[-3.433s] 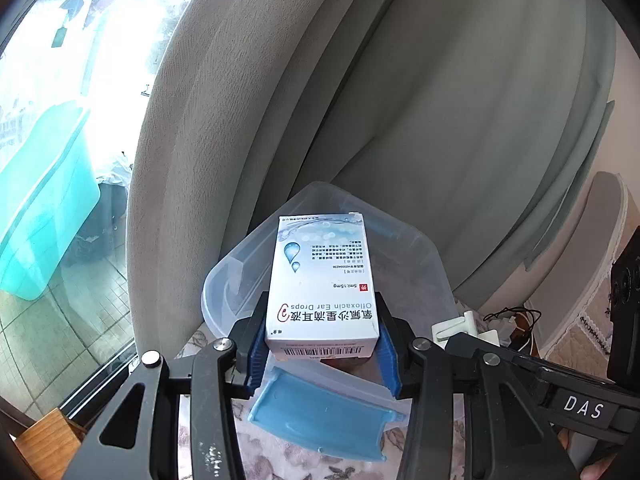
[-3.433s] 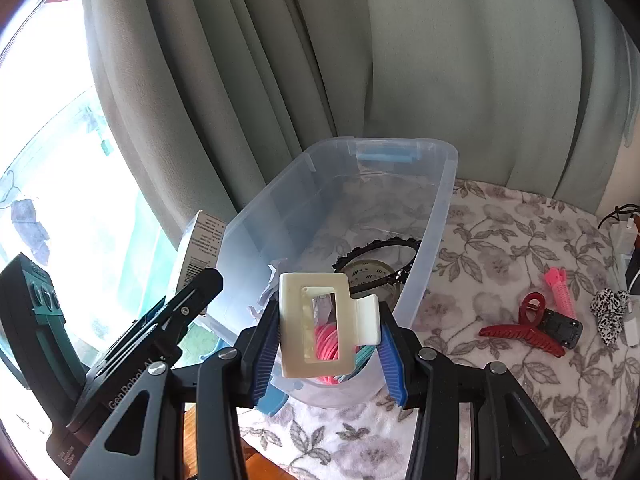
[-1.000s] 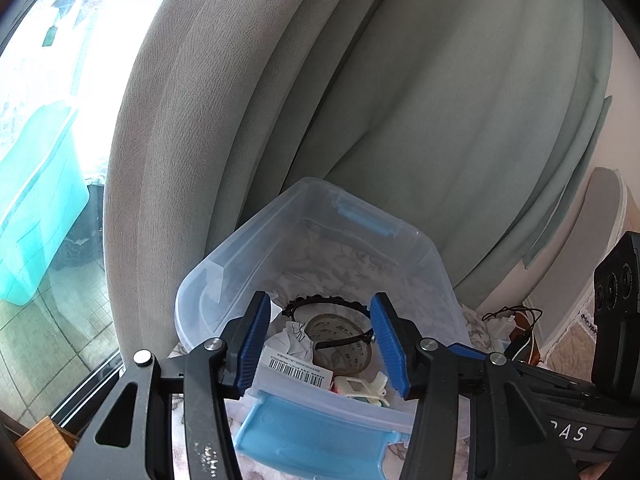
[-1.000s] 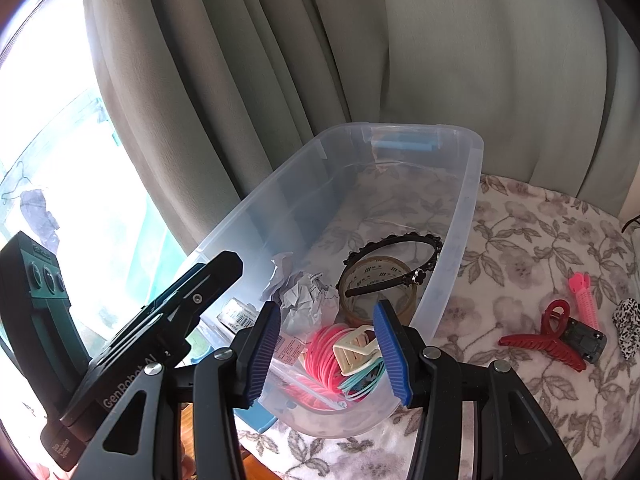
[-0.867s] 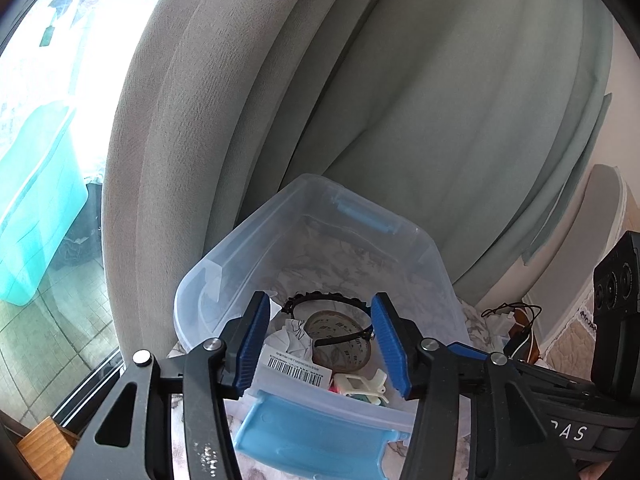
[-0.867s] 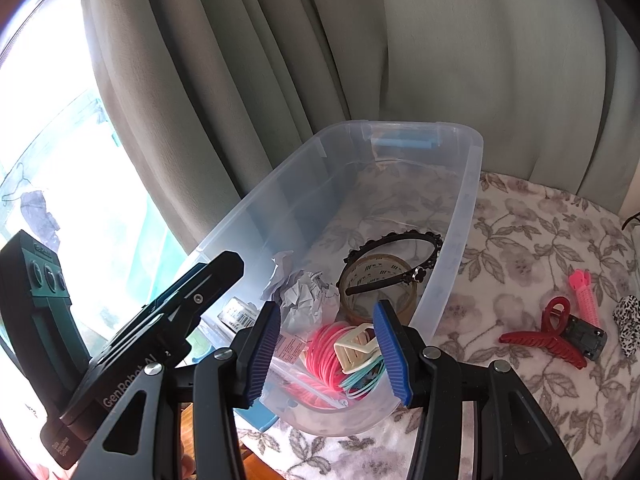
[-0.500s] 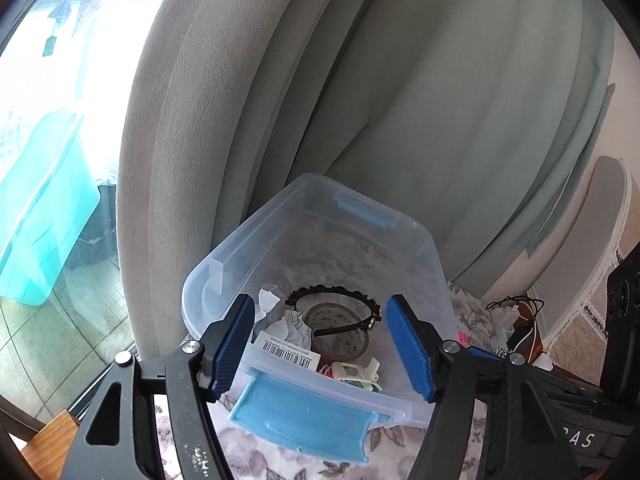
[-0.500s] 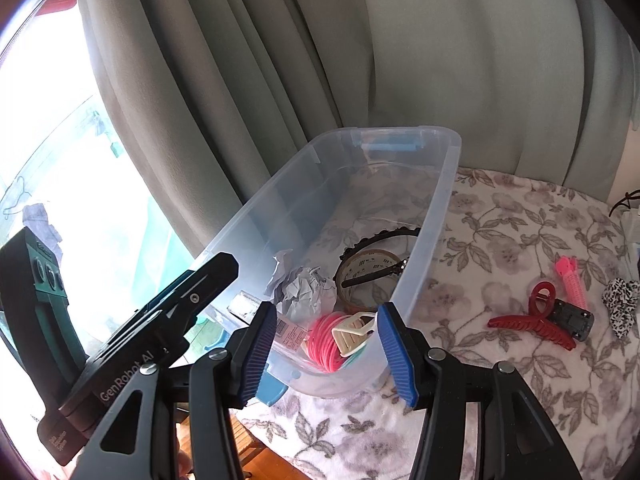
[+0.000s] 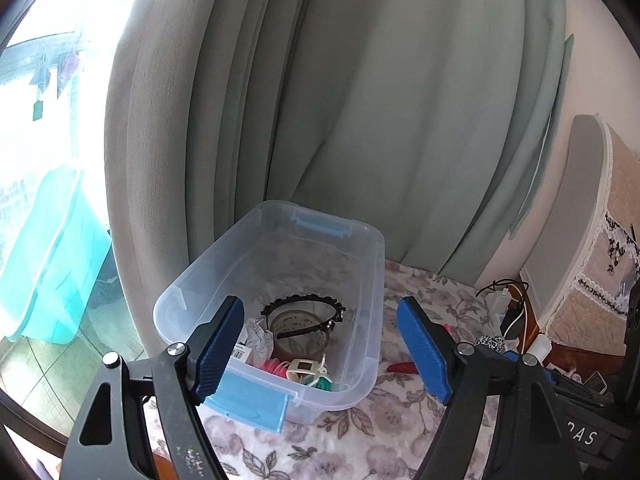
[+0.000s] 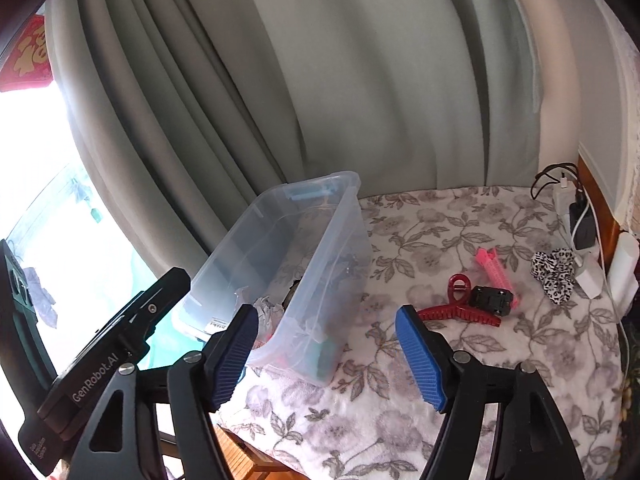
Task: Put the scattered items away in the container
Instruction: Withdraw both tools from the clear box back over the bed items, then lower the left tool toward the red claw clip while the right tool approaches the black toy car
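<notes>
With both the left hand-held gripper [image 9: 320,346] and right hand-held gripper [image 10: 326,354] empty, jaws opening, the red hair claw [image 10: 456,308] lay on the floral cloth right of the container [image 10: 340,240], where a careless reach risked knocking the tangled black clip [image 10: 491,299] and pink roller [image 10: 494,266] touching it.

Grey-green curtains [image 9: 360,120] hang in heavy folds across twelve o'clock, bright daylight floods through the window [image 9: 44,120] at nine o'clock above a tiled floor [image 9: 52,360], and a floral cloth [image 10: 460,220] covers the surface toward three o'clock.
</notes>
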{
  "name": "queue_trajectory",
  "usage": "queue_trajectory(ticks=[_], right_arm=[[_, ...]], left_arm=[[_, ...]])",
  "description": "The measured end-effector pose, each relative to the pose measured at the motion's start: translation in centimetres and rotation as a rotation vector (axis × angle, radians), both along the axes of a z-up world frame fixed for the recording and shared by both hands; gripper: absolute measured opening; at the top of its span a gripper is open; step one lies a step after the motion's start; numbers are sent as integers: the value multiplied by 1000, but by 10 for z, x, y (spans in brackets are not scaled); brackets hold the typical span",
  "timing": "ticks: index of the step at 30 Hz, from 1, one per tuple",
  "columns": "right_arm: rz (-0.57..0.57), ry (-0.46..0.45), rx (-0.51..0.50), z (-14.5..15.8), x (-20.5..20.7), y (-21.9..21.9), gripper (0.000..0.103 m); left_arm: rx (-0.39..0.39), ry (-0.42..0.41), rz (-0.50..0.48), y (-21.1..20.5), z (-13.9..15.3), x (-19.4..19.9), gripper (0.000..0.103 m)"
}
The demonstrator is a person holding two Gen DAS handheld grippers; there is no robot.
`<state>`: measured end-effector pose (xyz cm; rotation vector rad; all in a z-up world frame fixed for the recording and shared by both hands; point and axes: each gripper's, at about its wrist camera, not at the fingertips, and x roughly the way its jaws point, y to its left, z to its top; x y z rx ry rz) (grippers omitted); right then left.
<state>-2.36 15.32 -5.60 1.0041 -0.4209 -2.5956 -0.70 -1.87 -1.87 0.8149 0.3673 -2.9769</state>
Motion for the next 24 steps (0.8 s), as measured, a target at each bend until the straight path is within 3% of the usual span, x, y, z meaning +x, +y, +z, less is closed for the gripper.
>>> queue_trajectory(ticks=[4, 10, 17, 24], right_arm=[[-72, 5, -38, 2, 12, 31, 78], [-179, 16, -93, 0, 24, 77, 79], [-285, 2, -157, -13, 31, 126, 87], [-281, 44, -193, -27, 34, 145, 89]], left_arm=[[37, 24, -35, 20, 3, 1, 80], [4, -5, -74, 56, 3, 0, 80], [-30, 31, -140, 97, 5, 0, 80], [-14, 7, -189, 118, -5, -13, 80]])
